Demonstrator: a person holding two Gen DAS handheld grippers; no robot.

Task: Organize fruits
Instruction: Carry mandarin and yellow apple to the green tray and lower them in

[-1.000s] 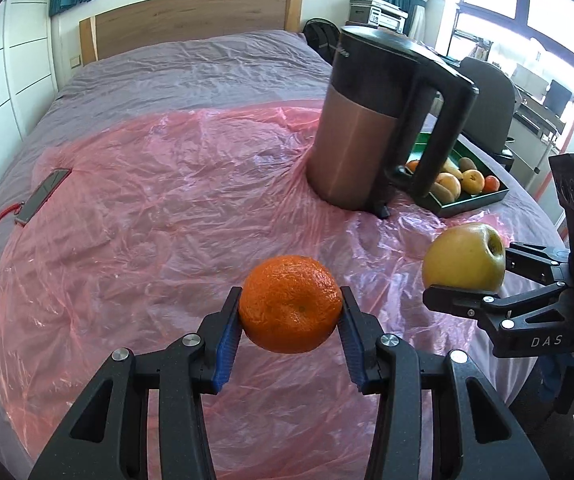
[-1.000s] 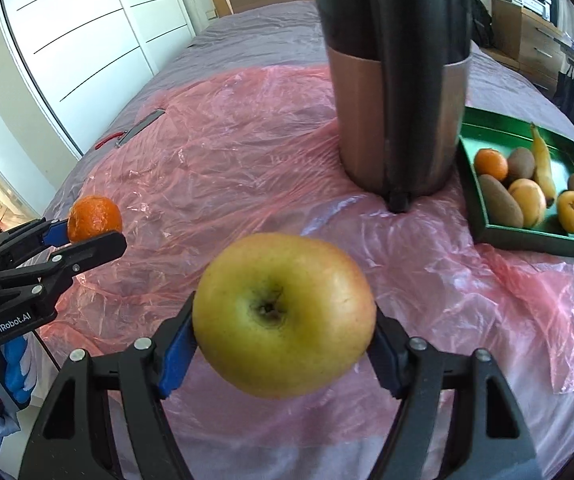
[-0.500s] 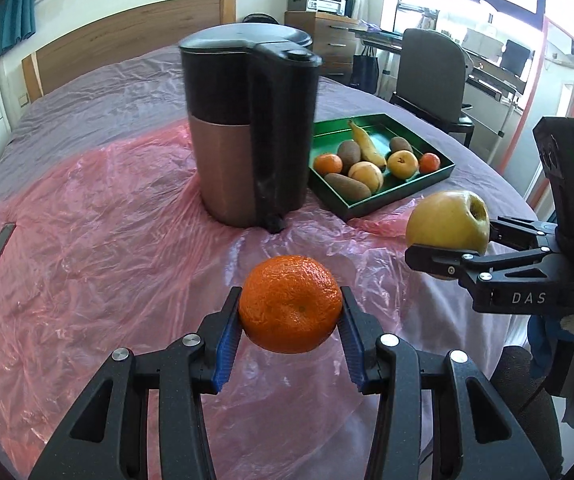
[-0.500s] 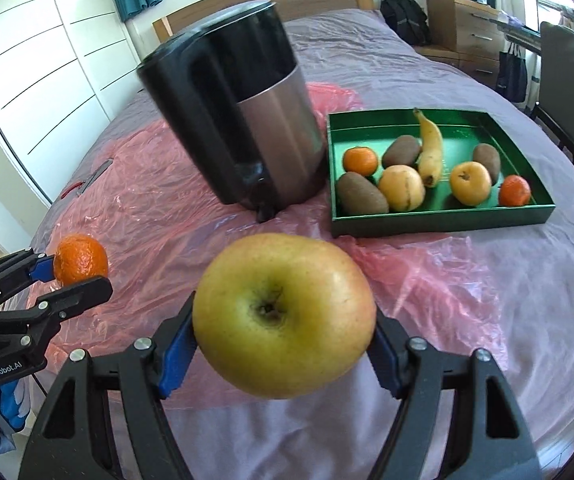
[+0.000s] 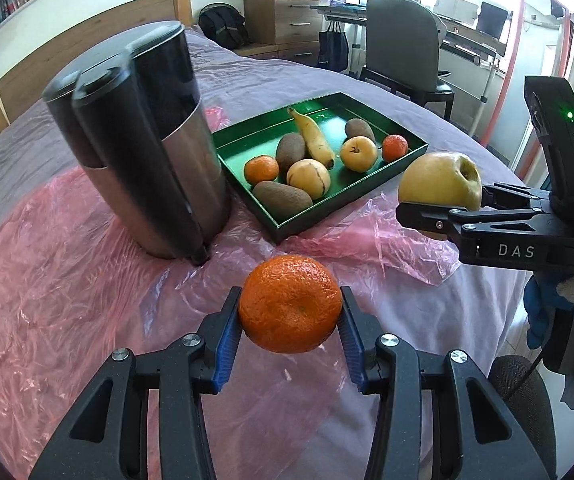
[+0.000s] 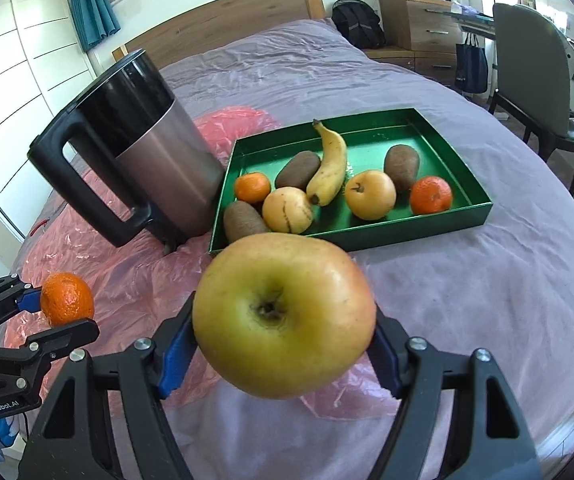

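My left gripper [image 5: 290, 326] is shut on an orange tangerine [image 5: 290, 304], held above the pink plastic sheet [image 5: 67, 300]. My right gripper [image 6: 283, 344] is shut on a big yellow-green apple [image 6: 283, 312], in the air short of the tray's near wall. In the left wrist view that apple [image 5: 441, 182] and the right gripper [image 5: 427, 206] show at the right. In the right wrist view the tangerine [image 6: 67, 298] and left gripper [image 6: 61, 308] show at the lower left. The green tray [image 6: 439, 224] on the bed holds a banana [image 6: 333, 160], tangerines, brown fruits and yellow round fruits.
A tall black and steel kettle [image 5: 147, 140] stands on the pink sheet just left of the green tray [image 5: 315, 220]. The grey bedspread [image 6: 487, 280] runs to the bed's edge on the right. A chair [image 6: 535, 60], drawers and a desk stand beyond the bed.
Both grippers have swung to the right across the bed with their fruits. The tray has come from the right edge into the middle of both views, and the kettle has slid to the left.
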